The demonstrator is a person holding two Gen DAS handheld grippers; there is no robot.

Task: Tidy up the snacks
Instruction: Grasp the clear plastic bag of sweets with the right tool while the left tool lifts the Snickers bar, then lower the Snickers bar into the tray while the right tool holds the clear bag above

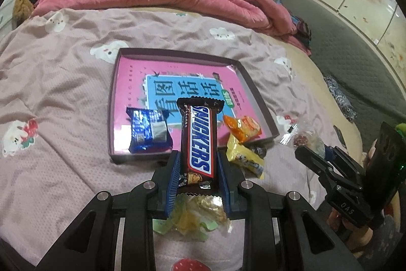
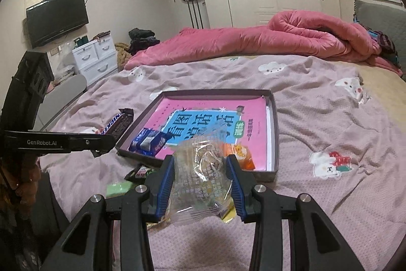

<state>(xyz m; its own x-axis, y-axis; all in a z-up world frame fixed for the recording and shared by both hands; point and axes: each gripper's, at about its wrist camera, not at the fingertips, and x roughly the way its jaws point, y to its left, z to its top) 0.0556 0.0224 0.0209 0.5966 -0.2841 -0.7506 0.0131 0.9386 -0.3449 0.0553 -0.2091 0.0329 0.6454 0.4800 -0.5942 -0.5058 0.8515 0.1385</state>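
My left gripper [image 1: 198, 164] is shut on a Snickers bar [image 1: 200, 141] and holds it above the near edge of a shallow dark box [image 1: 111, 103] lined with a pink and blue book. The bar also shows in the right wrist view [image 2: 119, 122]. In the box lie a blue wrapped snack [image 1: 148, 130] and an orange packet [image 1: 243, 128]. My right gripper [image 2: 200, 169] is shut on a clear plastic snack packet [image 2: 203, 177] just before the box's near wall [image 2: 274, 170].
Loose snacks lie on the pink bedsheet: a yellow packet [image 1: 244, 156], gold and green wrappers [image 1: 195, 217], a green packet [image 2: 119, 188] and a dark one [image 2: 140, 172]. A rolled pink quilt [image 2: 279, 40] lies across the far side of the bed.
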